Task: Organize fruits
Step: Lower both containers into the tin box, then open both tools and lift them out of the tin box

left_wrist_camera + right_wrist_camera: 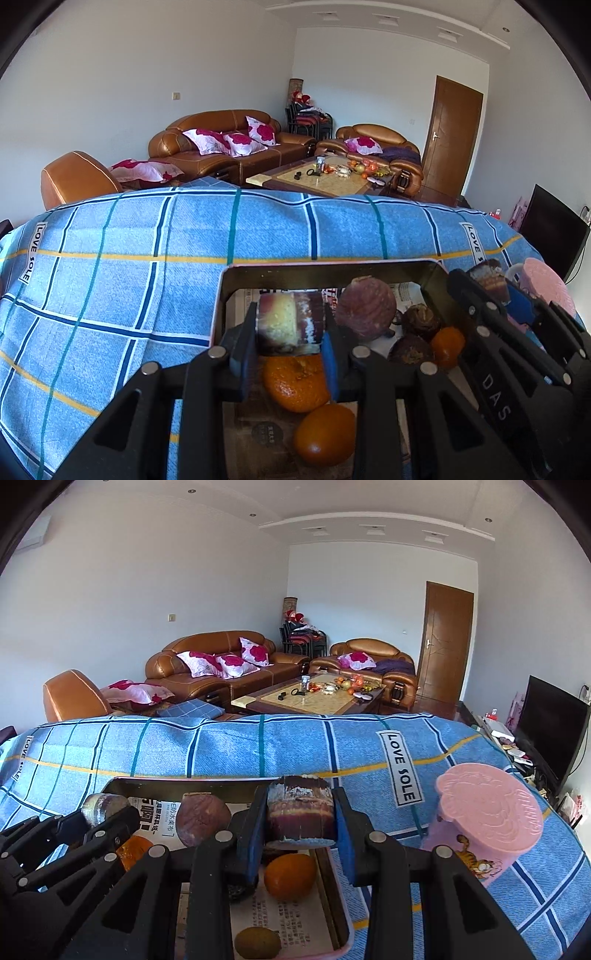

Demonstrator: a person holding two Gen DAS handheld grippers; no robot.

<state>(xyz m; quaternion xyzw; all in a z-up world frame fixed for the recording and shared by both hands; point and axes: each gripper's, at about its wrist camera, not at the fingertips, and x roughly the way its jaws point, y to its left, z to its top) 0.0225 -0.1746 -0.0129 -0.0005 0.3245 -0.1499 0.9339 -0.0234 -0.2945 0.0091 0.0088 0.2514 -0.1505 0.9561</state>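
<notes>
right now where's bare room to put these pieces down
Bare cloth left of the tray, and beyond its far rim. A strip lies between tray and pink cup. Inside the tray, oranges and other fruit crowd it.

Your left gripper point(290, 354) is built of matte black plastic arms with triangular cut-outs, joined by round silver pins point(217, 352) at each pivot. Its two fingers carry bright blue pads point(330, 363) on their inner faces. Your right gripper point(301, 827) has the same make: black linkage arms, silver pin heads point(376, 837), triangular openings and blue pads point(345, 840) on the inner sides of the fingers. Where you see the right gripper from the left wrist camera, white letters point(496, 400) reading "DAS" run along one black arm, and small silver screws dot its edge.
</notes>
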